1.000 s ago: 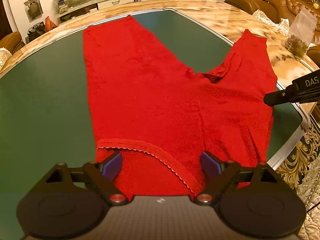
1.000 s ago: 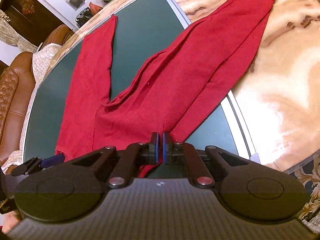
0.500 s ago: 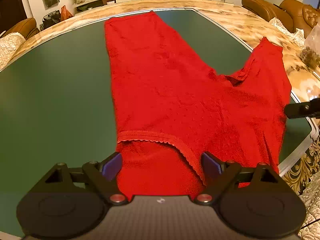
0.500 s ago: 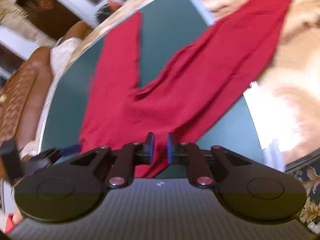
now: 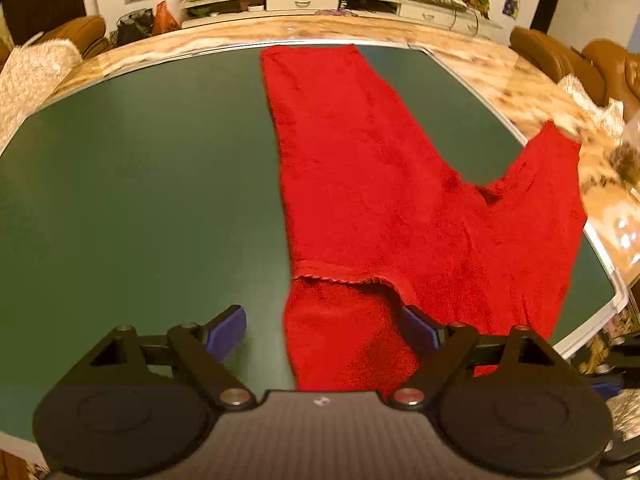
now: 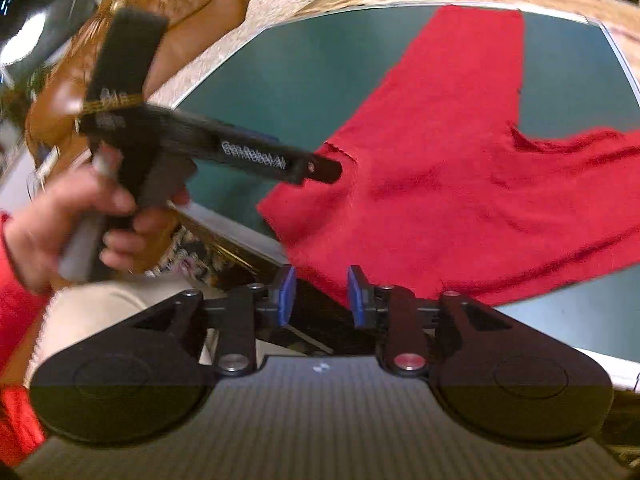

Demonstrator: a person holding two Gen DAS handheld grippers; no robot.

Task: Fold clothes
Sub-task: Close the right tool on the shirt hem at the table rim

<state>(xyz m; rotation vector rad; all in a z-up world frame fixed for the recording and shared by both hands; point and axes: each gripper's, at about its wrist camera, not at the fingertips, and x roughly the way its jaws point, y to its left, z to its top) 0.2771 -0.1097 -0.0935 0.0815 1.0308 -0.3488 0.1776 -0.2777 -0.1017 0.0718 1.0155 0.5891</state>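
Swung off the pant leg since a second ago: right gripper (image 6: 320, 296), jaws then pinched together, now opening, nothing between the blue pads. Left gripper (image 5: 320, 330) jaws spread wide, straddling the scalloped waistband edge without pressing it. Fuzzy red trousers (image 5: 384, 200) flat on the green table (image 5: 140, 180), legs splayed in a V, one over the marble rim.

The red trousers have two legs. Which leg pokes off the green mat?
The shorter-looking leg on the right: its cuff lies past the green mat, on the marble table. The other leg stays on the mat.
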